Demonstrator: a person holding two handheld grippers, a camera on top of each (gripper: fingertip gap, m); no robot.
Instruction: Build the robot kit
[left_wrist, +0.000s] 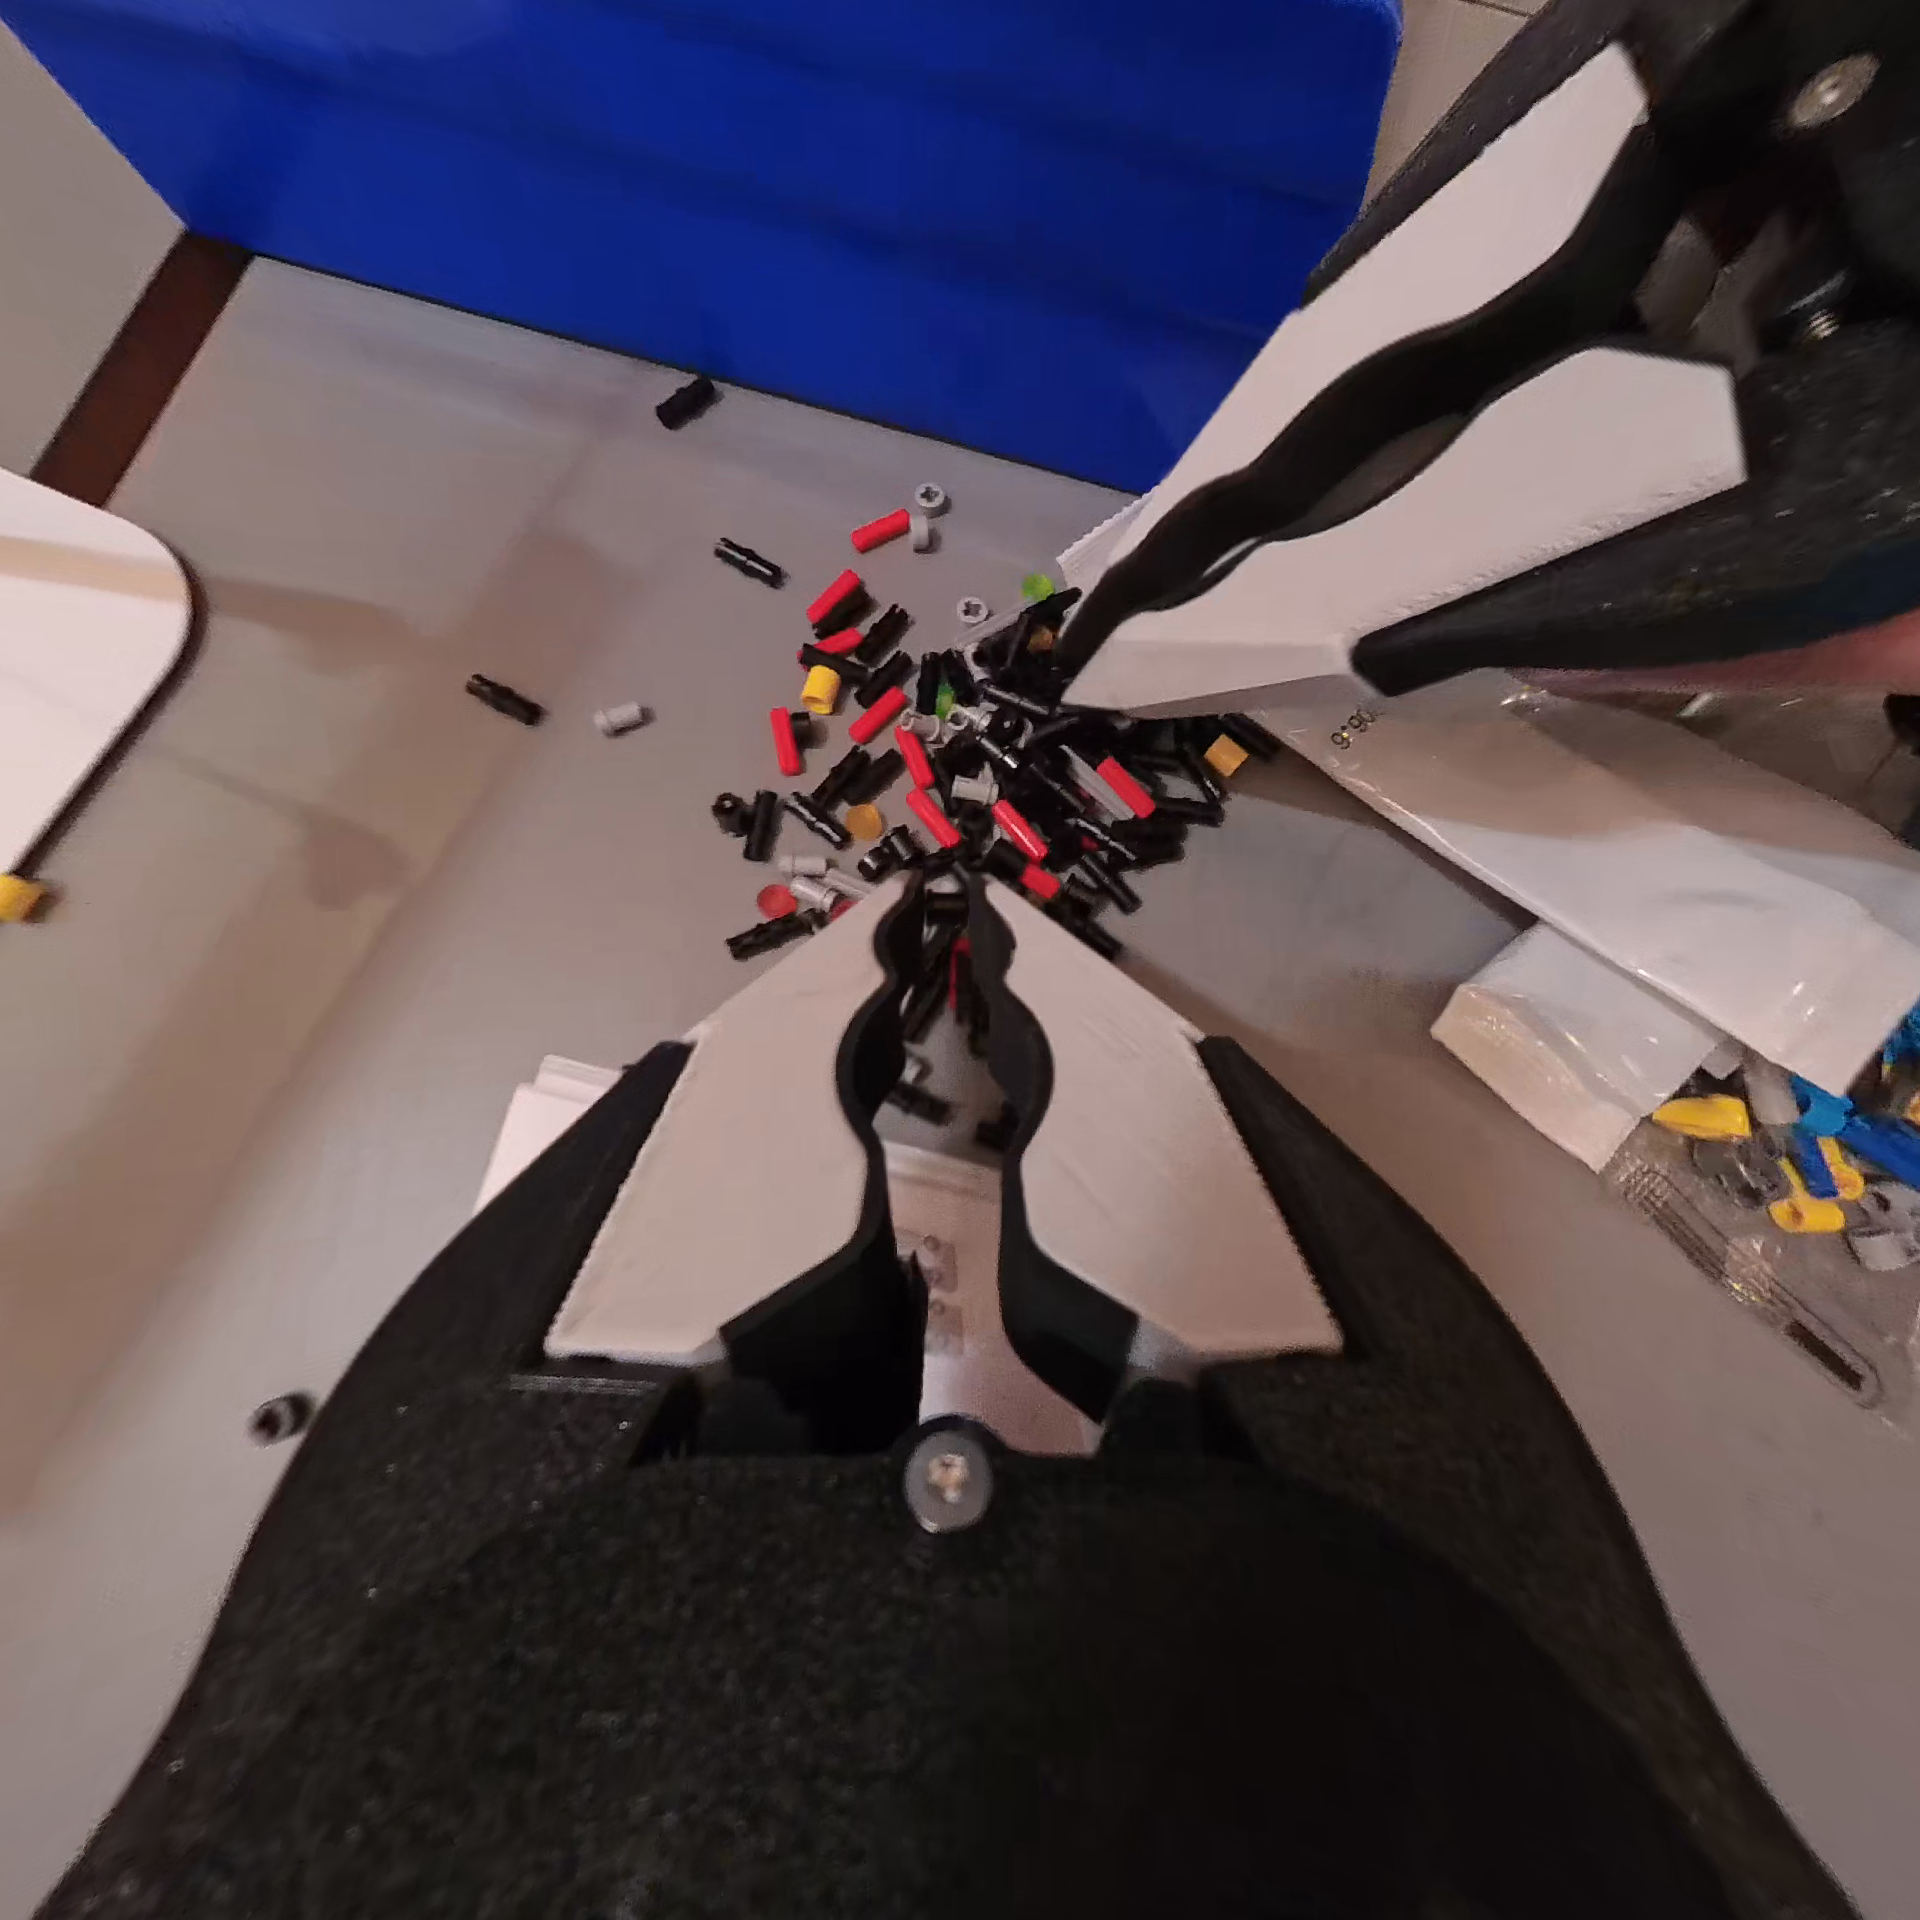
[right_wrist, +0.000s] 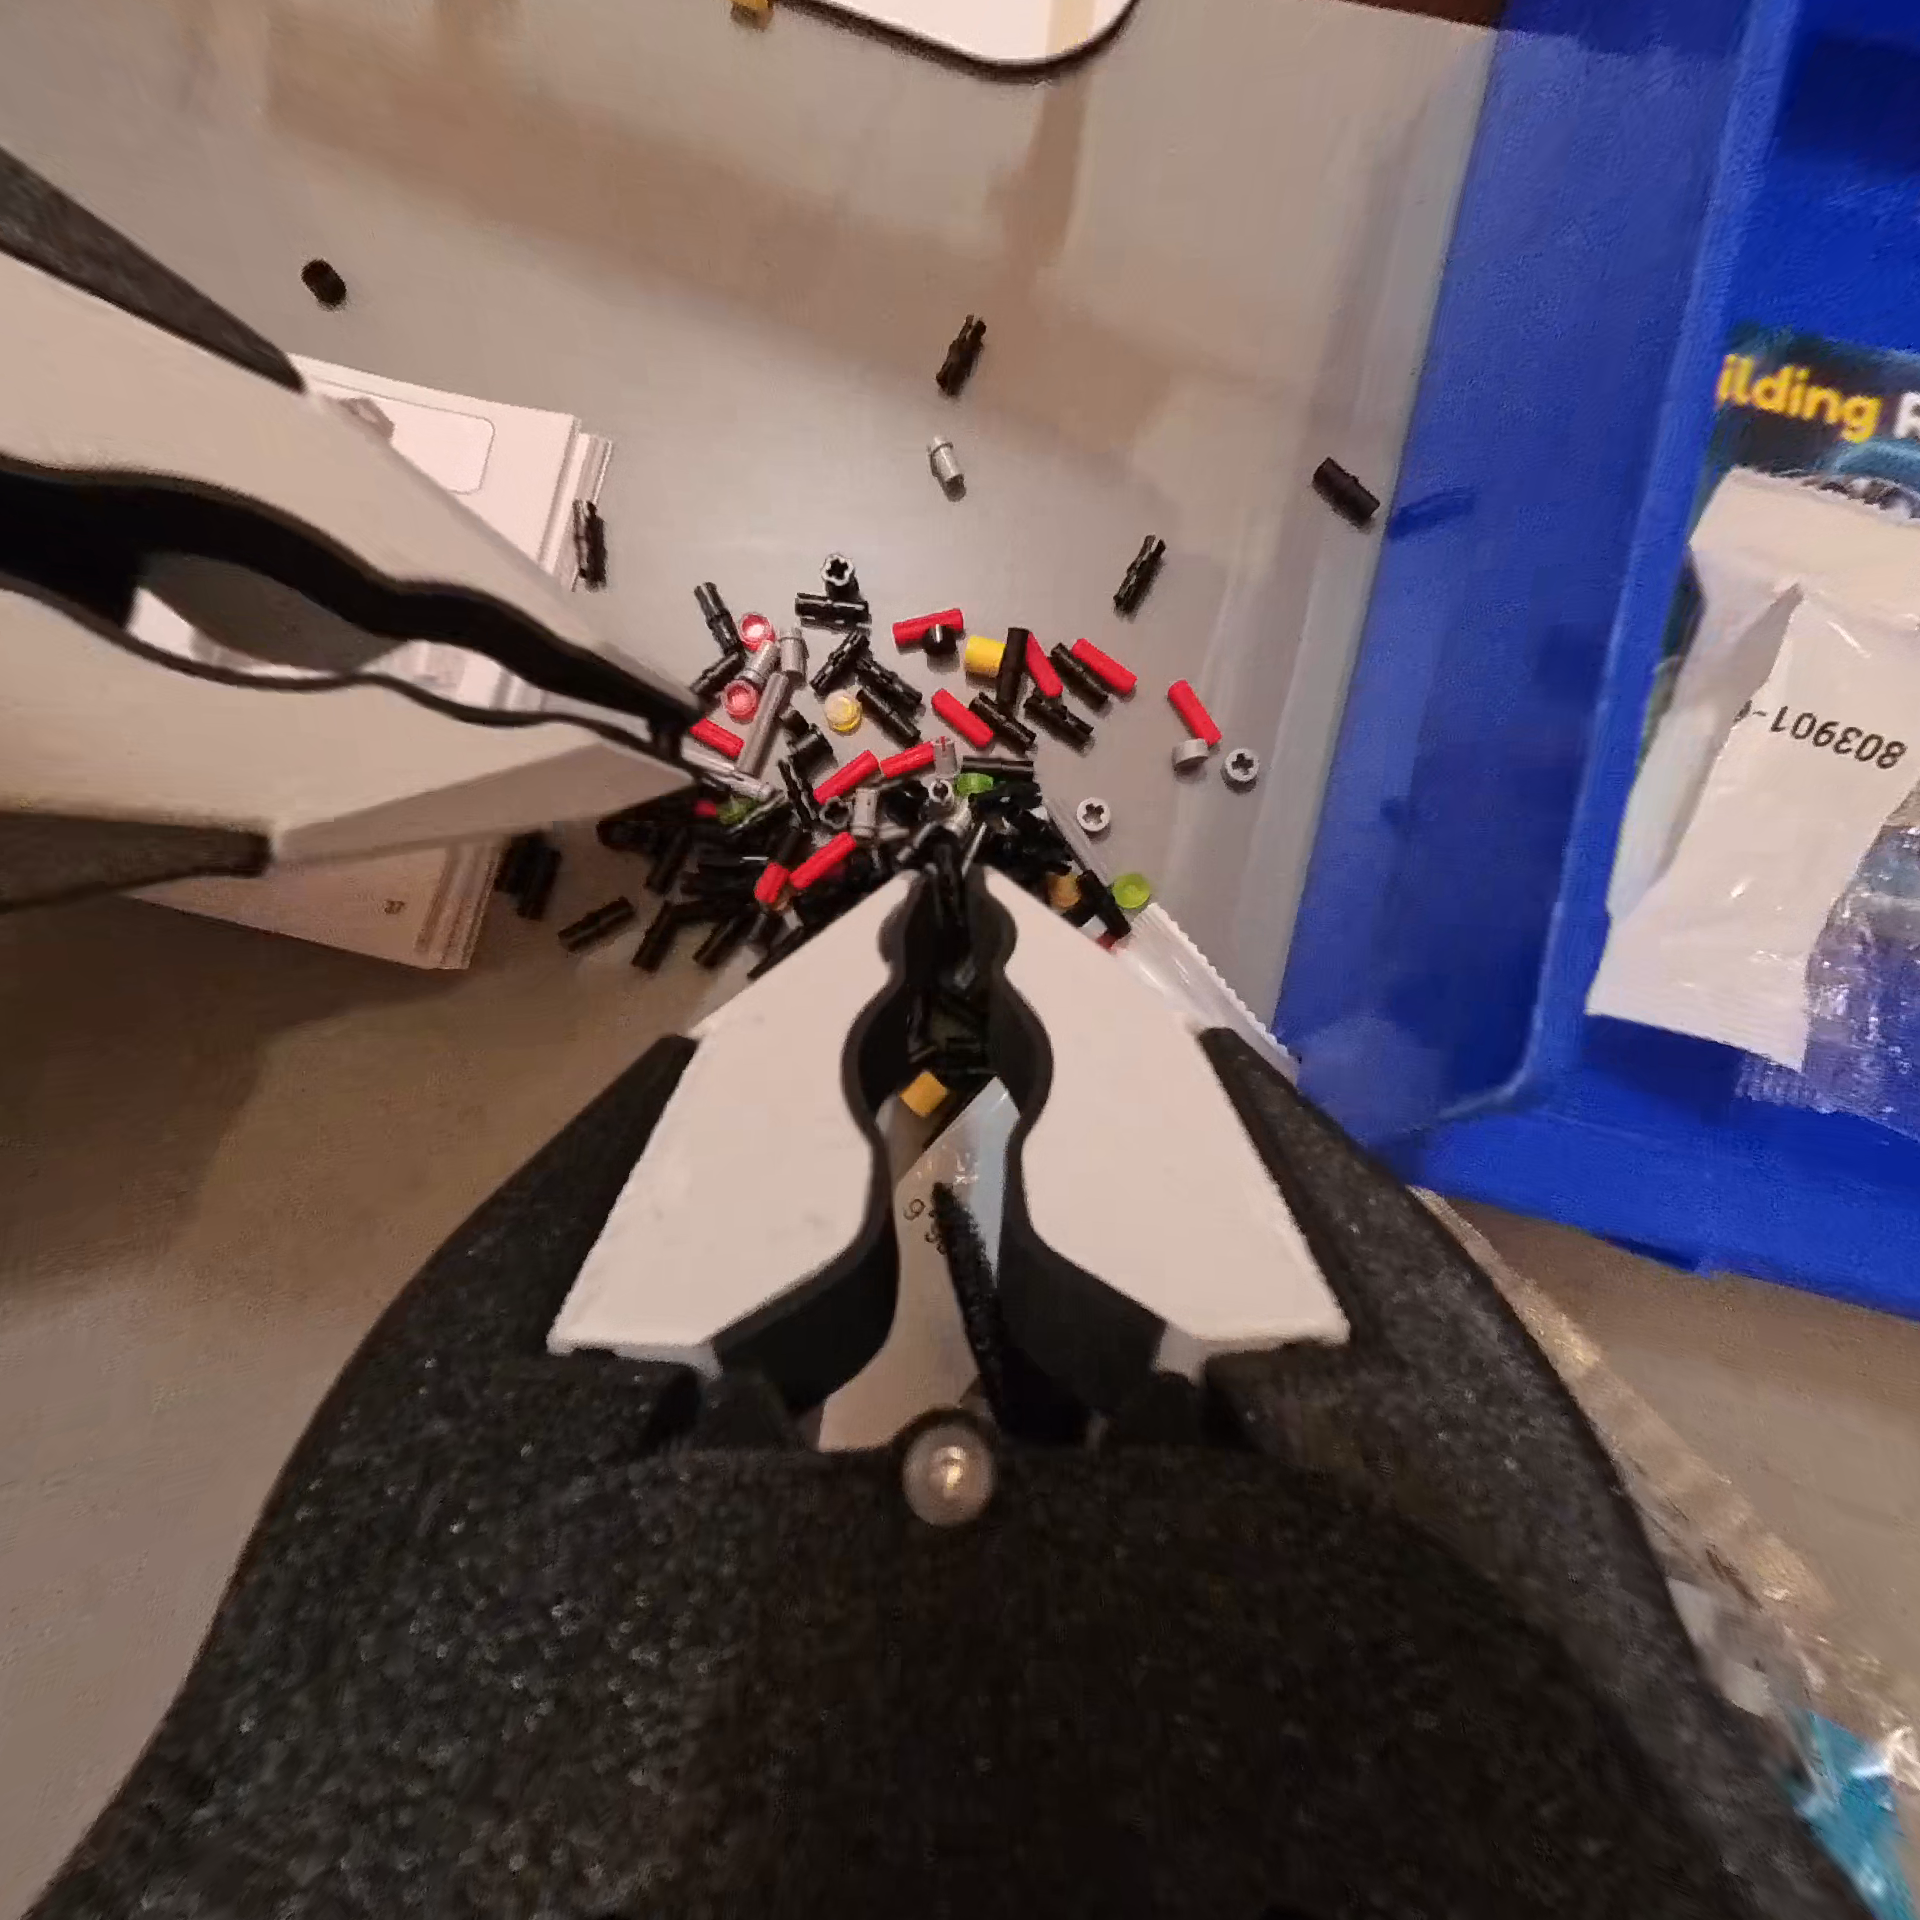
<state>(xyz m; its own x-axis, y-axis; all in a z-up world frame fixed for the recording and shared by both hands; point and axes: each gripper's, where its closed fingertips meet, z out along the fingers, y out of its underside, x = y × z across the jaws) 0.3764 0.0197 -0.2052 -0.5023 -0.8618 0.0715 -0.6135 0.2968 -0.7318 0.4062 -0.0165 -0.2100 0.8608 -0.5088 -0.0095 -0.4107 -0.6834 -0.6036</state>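
On grey desk (left_wrist: 312, 1039), left wrist view: left claw (left_wrist: 940, 883) with tips nearly together, narrow gap, poised at near edge of pile of small building-toy pins (left_wrist: 987, 769), black, red, grey and yellow. Whether a pin is pinched between tips: cannot tell. Right claw (left_wrist: 1070, 623) entering from upper right, tips closed to a slit, touching far right side of same pile. Stray black pins (left_wrist: 504, 698) and a grey bush (left_wrist: 621, 717) scattered to left, well apart from pile. Blue plastic bin (left_wrist: 727, 187) beyond pile. White booklet (left_wrist: 1621, 873) right of pile, with clear bag of blue and yellow parts (left_wrist: 1797, 1174) just beside it. White rounded board (left_wrist: 73, 644) at left edge, yellow piece (left_wrist: 19, 896) beside its corner. Sheets of paper (left_wrist: 540, 1101) under left claw.

Right wrist view: right claw (right_wrist: 945, 883) narrow, tips almost meeting, resting at near edge of pin pile (right_wrist: 894, 769); black pins seen in gap behind tips, grip on any not discernible. Left claw (right_wrist: 691, 732) coming in from left, tips close together, touching a grey axle (right_wrist: 764, 707) at pile's left side. Instruction booklet (right_wrist: 457, 488) beneath left claw. Blue bin (right_wrist: 1558, 623) at right, holding white sealed bag (right_wrist: 1766, 790). Loose black pins (right_wrist: 961, 353) and grey bush (right_wrist: 945, 465) beyond pile. Green round stud (right_wrist: 1130, 889) just right of right claw tips.
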